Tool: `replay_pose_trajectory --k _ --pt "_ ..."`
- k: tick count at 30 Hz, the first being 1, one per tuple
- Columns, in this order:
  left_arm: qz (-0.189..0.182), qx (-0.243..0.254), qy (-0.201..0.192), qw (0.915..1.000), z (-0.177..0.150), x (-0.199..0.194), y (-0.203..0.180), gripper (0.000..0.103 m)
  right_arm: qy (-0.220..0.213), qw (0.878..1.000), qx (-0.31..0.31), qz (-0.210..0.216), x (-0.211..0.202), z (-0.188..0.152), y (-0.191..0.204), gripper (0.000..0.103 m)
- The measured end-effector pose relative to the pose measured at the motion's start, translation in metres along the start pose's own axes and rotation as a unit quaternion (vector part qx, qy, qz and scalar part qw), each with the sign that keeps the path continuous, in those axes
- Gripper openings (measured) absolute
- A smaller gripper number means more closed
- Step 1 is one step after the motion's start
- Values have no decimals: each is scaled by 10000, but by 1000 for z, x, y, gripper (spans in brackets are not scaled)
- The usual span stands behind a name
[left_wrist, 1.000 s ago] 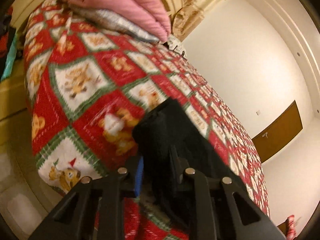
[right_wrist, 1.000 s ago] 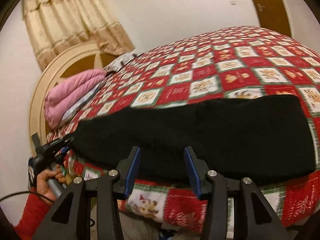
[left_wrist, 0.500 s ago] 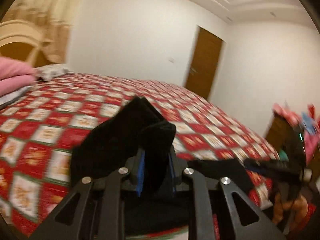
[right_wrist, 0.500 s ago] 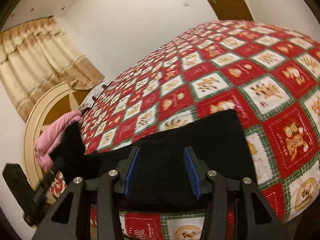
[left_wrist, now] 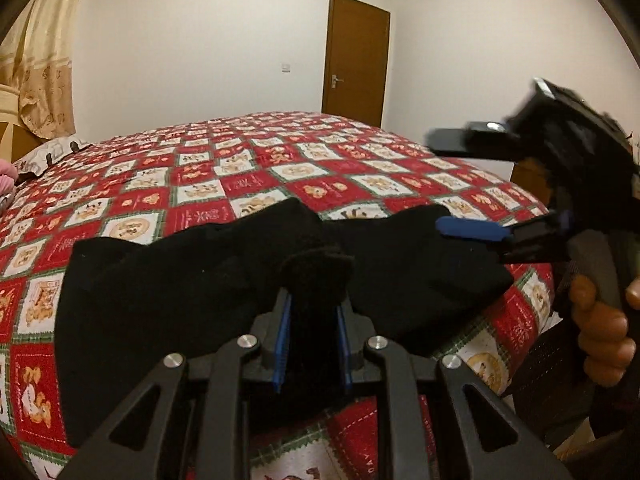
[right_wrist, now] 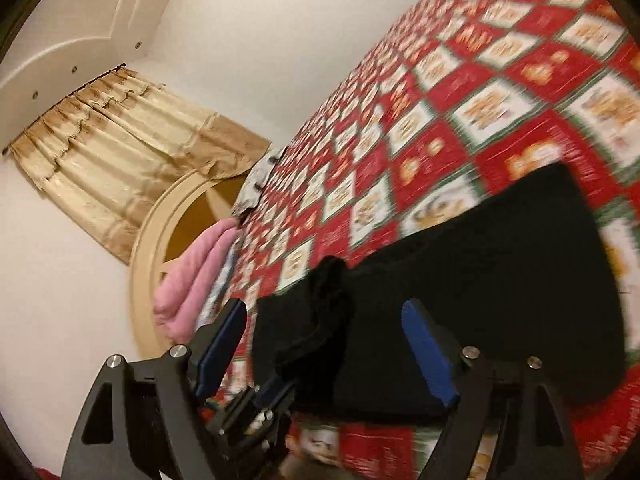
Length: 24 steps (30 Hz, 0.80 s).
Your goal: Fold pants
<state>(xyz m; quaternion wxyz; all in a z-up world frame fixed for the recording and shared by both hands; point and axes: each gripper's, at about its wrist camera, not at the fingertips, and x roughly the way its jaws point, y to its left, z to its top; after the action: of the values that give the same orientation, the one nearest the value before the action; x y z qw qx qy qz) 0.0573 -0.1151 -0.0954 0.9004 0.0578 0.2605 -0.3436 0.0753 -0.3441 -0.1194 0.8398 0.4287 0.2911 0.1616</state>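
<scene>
The work surface is a bed covered by a red, white and green patchwork quilt [left_wrist: 248, 168]; the quilt fills most of both views and hangs over the near edge of the bed. The room has plain white walls; a brown door [left_wrist: 356, 56] stands shut beyond the far side of the bed; a beige curtain [right_wrist: 120, 152] hangs above a pale arched headboard [right_wrist: 148, 240]; a folded pink blanket [right_wrist: 192, 276] lies at the headboard end, well apart from the pants.

The black pants [left_wrist: 168, 280] lie along the near edge of the quilt, partly doubled over; the far expanse of quilt behind them is bare.

The left gripper [left_wrist: 312, 340] is clenched on a bunched fold of the pants, raised slightly off the quilt; cloth fills the gap between its blue pads. The right gripper [right_wrist: 324, 344] is released, fingers spread wide, hovering above the pants near the bed edge; the right wrist view is motion-blurred. The right hand [left_wrist: 600, 328] grips its handle just beyond the bed corner.
</scene>
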Motion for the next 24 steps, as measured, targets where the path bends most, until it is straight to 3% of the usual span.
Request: replay_pose_trajectory --k 4,8,12,13,14,15,16,24 --pt "77 119 -370 9992 4 -15 0 21 660 9976 66 201 42 4 3 81" --pt "79 124 -382 9992 2 -17 0 21 1224 9918 202 307 82 2 4 81" --pt "75 152 -356 9992 1 -16 -1 21 1304 9914 -37 135 106 -1 12 81" --pt "81 161 -356 9992 1 -16 -1 21 1187 9926 -247 29 107 -1 19 74" --pt "88 173 -351 9992 1 -16 -1 21 1142 9924 -461 -65 109 -1 25 46" --pt "99 186 -344 9992 1 -16 -2 21 1176 9909 -630 -180 111 -1 31 32" --pt "126 206 -347 9991 2 -16 -2 21 1178 9901 -722 -238 112 0 34 25" --pt "-259 497 -500 9972 30 -17 -34 21 738 9892 -1236 -279 48 34 45 23"
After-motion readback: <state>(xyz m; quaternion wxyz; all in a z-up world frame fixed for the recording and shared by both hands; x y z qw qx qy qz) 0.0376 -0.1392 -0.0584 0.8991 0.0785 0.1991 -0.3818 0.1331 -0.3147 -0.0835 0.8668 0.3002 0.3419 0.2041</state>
